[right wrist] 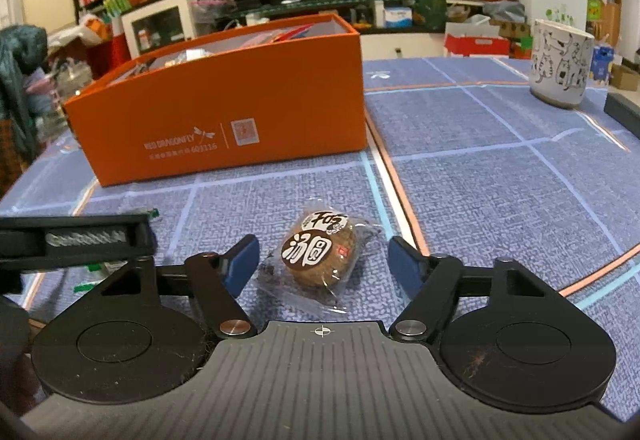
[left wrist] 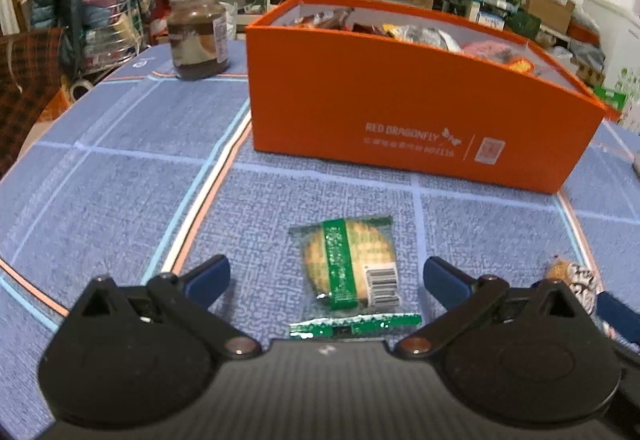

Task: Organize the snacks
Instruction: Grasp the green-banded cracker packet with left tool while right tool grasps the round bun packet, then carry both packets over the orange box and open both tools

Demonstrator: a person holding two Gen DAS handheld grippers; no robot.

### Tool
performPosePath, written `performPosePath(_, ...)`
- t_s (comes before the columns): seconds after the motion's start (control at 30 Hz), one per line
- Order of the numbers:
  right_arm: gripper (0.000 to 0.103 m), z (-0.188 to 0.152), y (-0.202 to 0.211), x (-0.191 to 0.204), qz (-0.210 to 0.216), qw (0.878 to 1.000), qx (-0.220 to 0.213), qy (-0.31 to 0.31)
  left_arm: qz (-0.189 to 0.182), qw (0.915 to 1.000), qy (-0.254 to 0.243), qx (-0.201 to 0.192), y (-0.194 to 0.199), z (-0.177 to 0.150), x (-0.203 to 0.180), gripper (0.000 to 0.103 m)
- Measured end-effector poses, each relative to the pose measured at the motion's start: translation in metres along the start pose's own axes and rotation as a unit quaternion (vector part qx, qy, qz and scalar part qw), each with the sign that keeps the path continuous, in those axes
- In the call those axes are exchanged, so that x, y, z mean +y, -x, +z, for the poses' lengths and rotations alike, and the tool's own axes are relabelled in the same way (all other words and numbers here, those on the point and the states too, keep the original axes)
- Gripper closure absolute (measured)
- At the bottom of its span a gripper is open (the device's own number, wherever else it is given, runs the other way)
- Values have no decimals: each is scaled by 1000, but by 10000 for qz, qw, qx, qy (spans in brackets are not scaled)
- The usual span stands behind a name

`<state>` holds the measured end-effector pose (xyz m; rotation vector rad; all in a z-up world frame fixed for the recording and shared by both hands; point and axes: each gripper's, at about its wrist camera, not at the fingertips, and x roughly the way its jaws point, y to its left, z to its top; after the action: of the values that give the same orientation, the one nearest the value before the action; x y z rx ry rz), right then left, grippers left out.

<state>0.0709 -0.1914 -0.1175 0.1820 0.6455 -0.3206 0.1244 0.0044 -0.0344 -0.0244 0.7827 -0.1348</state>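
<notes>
Blue checked tablecloth (left wrist: 120, 180), orange box (left wrist: 400, 100), both tongs wide, left tongs (left wrist: 326, 278) around cracker packet (left wrist: 350, 264), right tongs (right wrist: 324, 260) around wrapped cake (right wrist: 320, 256)

Both grippers' fingers (left wrist: 208, 278) (right wrist: 240, 264) wide apart

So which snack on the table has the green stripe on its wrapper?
The flat round cracker lying between the left gripper fingers. The other one, the brown ball-shaped cake at the right gripper, has dark round labels instead.

The orange box (left wrist: 400, 100) wall hides most of the snacks inside. In the left wrist view, the brown pastry packet (left wrist: 576, 280) is partly behind the tongs' arm; the box's small print is blurred.
</notes>
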Motion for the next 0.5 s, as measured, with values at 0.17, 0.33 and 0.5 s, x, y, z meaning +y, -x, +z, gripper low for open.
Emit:
performPosePath(0.17, 63, -1, -4, 1, -55, 9999, -32, 116, -102, 9999, -2, -78, 2, 1, -4, 11)
performPosePath(0.33, 73, 0, -2, -7, 63, 9998, -35, 180, -230, 9995, -200, 82, -4, -2, -13, 32)
performPosePath(0.5, 76, 1, -2, -8, 119, 9997, -40, 200, -352, 9990, -252, 59, -3, 1, -14, 57)
